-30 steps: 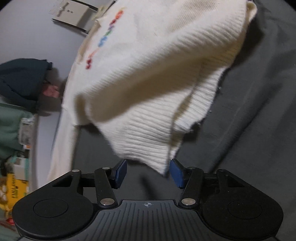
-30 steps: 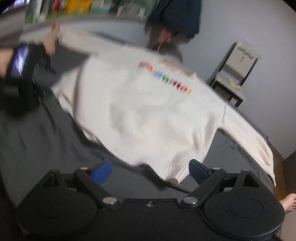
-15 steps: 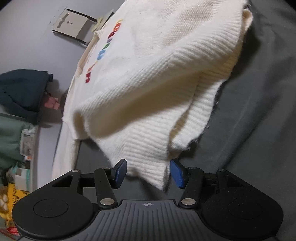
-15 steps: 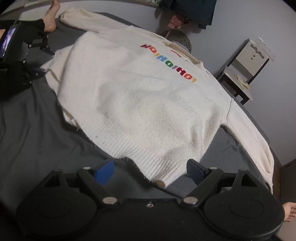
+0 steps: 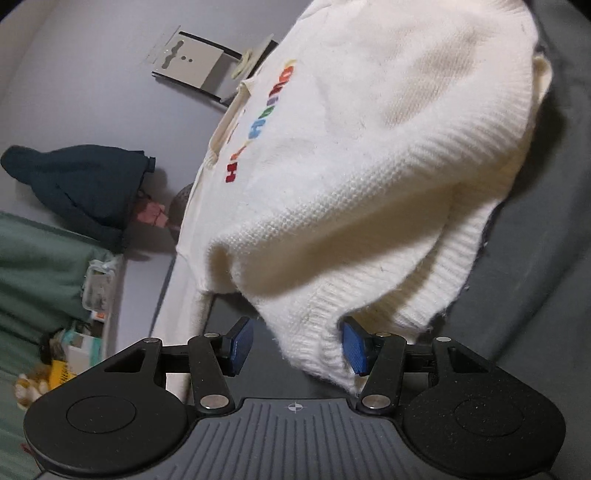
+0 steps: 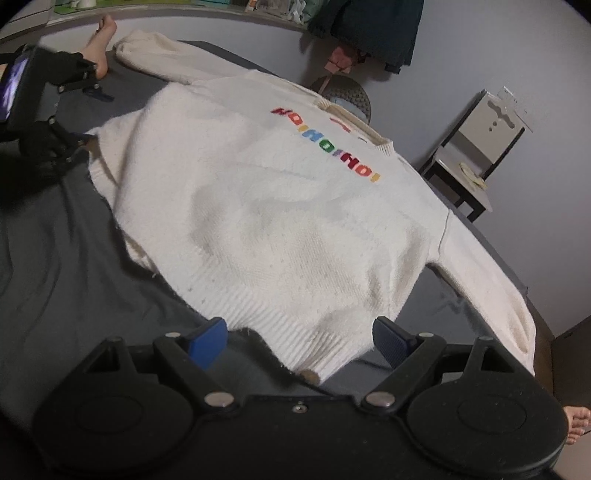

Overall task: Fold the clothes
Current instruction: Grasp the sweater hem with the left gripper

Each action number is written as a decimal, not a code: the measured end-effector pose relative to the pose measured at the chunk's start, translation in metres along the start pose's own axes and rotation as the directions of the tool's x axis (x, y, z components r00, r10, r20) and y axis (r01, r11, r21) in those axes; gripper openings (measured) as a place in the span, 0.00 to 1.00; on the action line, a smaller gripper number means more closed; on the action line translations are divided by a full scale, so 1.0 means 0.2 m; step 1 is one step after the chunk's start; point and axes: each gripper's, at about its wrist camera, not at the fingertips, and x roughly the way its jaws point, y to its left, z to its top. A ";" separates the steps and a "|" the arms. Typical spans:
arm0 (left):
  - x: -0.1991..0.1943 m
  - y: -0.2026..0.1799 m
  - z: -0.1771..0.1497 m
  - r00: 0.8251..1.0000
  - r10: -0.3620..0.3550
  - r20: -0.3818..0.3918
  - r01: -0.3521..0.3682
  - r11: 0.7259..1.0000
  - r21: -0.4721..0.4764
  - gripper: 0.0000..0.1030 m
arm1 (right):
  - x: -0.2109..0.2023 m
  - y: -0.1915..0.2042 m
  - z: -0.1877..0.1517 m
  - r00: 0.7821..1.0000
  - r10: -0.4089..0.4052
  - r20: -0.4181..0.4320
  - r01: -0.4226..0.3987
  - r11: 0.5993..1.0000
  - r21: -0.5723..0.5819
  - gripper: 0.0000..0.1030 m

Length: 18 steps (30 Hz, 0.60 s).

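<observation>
- Nearest in the right wrist view, our right gripper (image 6: 299, 341) hovers with its blue fingers (image 6: 207, 341) spread wide and holding nothing; the ribbed hem corner of the cream sweater (image 6: 280, 221) lies between them, untouched by either pad.
- In the left wrist view, our left gripper (image 5: 297, 345) stands about half open. The other hem corner sits between its fingers (image 5: 242, 345); it brushes the right-hand pad, well clear of the other, and we cannot tell if that is a grip.
- The sweater lies spread, front up, across the dark grey sheet (image 6: 55, 277) of the bed, hem toward us, one sleeve reaching to the bed's far left corner, the other running down its right edge.
- Rainbow lettering (image 6: 325, 146) crosses the chest just below the collar.
- Beyond the bed's far edge we see a pale chair (image 6: 476, 147) by the wall and a dark garment (image 6: 369, 29) hanging.
</observation>
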 end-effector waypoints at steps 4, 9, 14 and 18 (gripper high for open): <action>0.09 -0.12 -0.03 0.998 0.009 -0.056 0.001 0.983 0.181 0.53 | 0.02 0.00 0.01 1.000 0.001 0.000 -0.001 1.000 -0.013 0.84; 0.14 -0.04 -0.04 0.992 0.003 -0.130 0.020 0.985 0.169 0.05 | 0.07 0.01 0.01 0.999 -0.031 -0.021 0.030 0.997 -0.065 0.84; -0.07 0.15 -0.04 0.995 0.025 -0.101 -0.008 0.987 0.163 0.05 | 0.11 0.03 -0.01 0.998 -0.060 -0.032 0.057 0.993 -0.106 0.83; -0.35 0.31 -0.02 0.995 0.082 -0.057 -0.072 0.985 0.159 0.05 | 0.14 0.06 -0.06 0.991 -0.120 -0.053 0.107 0.972 -0.208 0.83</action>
